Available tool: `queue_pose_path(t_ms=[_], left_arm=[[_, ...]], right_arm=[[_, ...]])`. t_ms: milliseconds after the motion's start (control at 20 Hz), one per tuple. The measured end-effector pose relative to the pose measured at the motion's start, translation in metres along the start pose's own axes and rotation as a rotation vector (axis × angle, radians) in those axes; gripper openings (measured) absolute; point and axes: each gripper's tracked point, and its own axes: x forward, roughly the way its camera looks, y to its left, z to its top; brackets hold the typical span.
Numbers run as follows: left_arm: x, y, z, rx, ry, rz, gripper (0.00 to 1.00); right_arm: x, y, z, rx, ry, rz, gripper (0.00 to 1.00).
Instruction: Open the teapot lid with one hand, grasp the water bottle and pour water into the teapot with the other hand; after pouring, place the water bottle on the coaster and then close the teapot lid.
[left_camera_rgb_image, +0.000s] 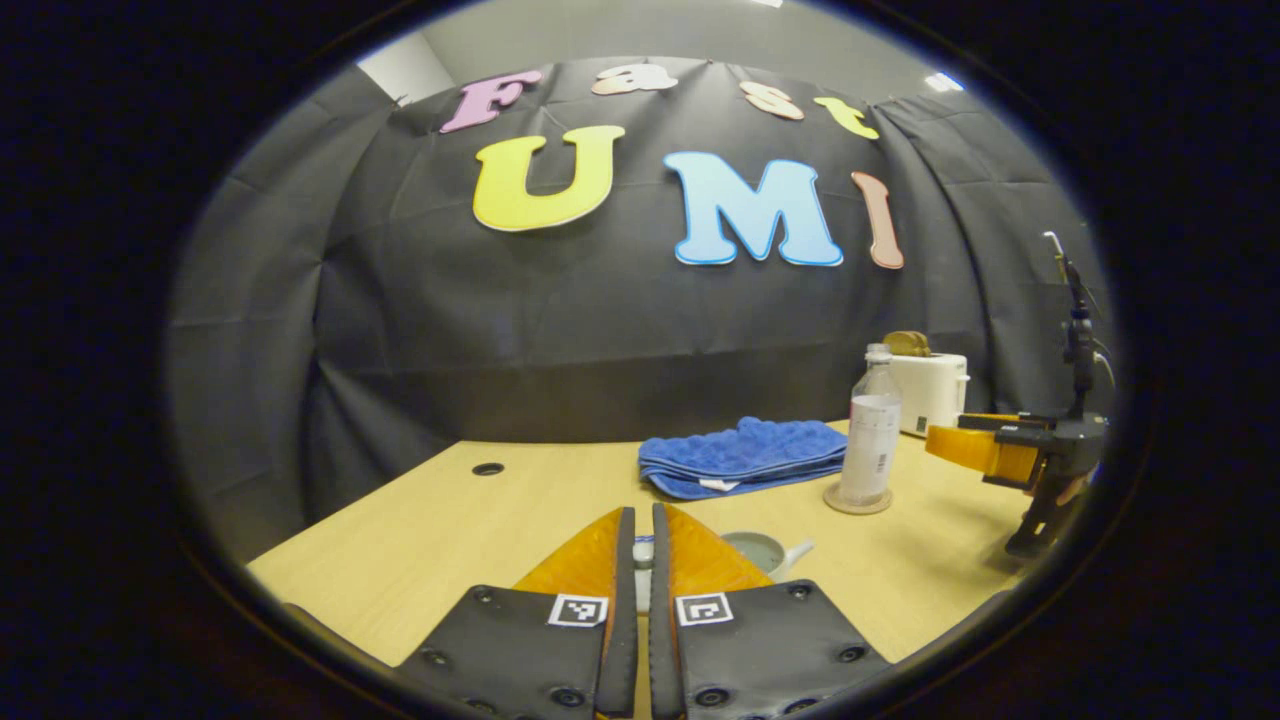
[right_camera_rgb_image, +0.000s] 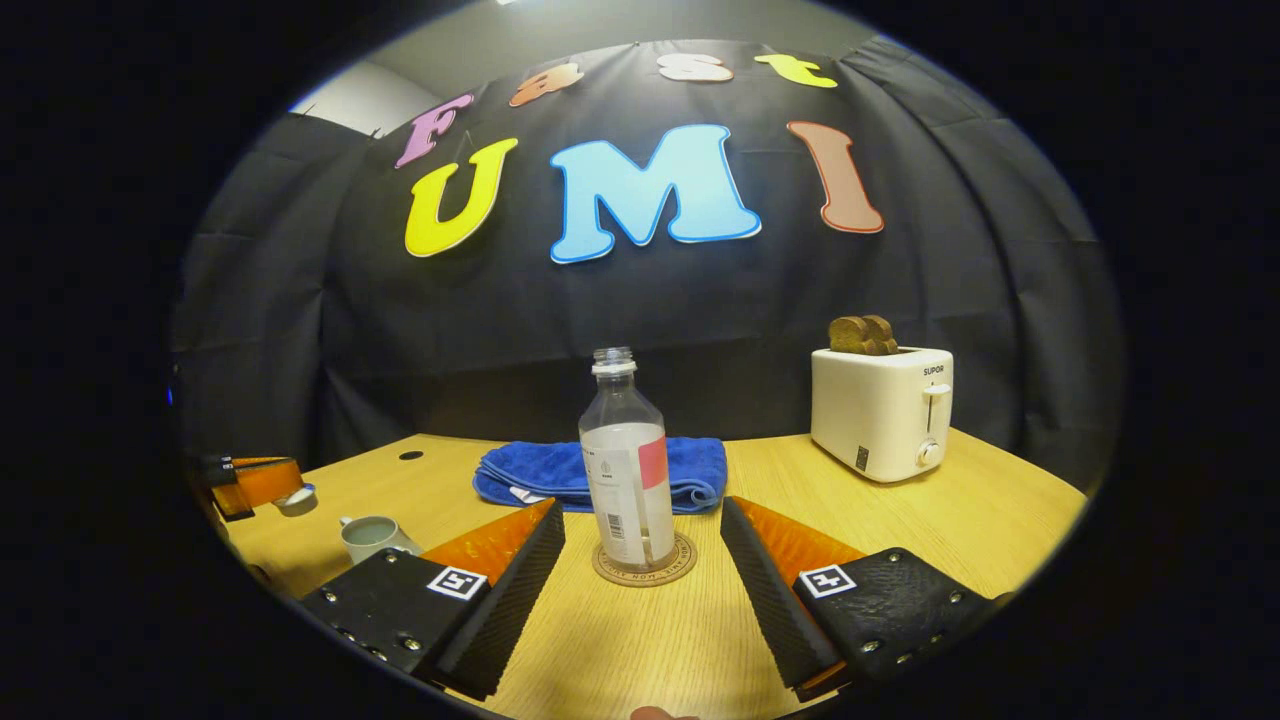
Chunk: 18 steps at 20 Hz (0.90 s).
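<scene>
In the right gripper view, the right gripper (right_camera_rgb_image: 640, 545) is hanging spread wide and released just short of one clear water bottle (right_camera_rgb_image: 627, 465), a finger at each side and neither one touching it. The bottle is standing upright and uncapped on one round coaster (right_camera_rgb_image: 645, 570) near the middle of the pale wooden desk (right_camera_rgb_image: 960, 520), a white label with a red patch wrapping its lower half; whether water is inside cannot be told.

To the left, one small pale teapot (right_camera_rgb_image: 372, 537) is sitting open-topped on the desk with liquid showing inside. Just beyond it the left gripper (right_camera_rgb_image: 290, 492) is holding one small white lid (right_camera_rgb_image: 297, 500) above the desk, apart from the pot.

In the left gripper view, the same gripper's fingers (left_camera_rgb_image: 700, 560) are clenching nearly together on the lid (left_camera_rgb_image: 643, 551), a narrow slit between them, with the teapot (left_camera_rgb_image: 765, 551) lying below and just to the right of them.

Behind the bottle, one folded blue towel (right_camera_rgb_image: 600, 470) is lying flat. At the far right, one white toaster (right_camera_rgb_image: 882, 410) is standing with two brown slices of toast (right_camera_rgb_image: 863, 335) poking up from its slots.
</scene>
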Motion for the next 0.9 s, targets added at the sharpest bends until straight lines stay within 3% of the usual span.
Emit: queue_pose_path(t_ms=[350,900], left_arm=[[0.027,-0.035,-0.009,-0.004,0.025,-0.029,0.12],[0.037,-0.052,-0.016,0.010,0.026,-0.033,0.12]], right_arm=[[-0.005,0.005,0.004,-0.110,-0.048,-0.006,0.98],[-0.007,-0.001,0.000,-0.083,-0.033,-0.006,0.98]])
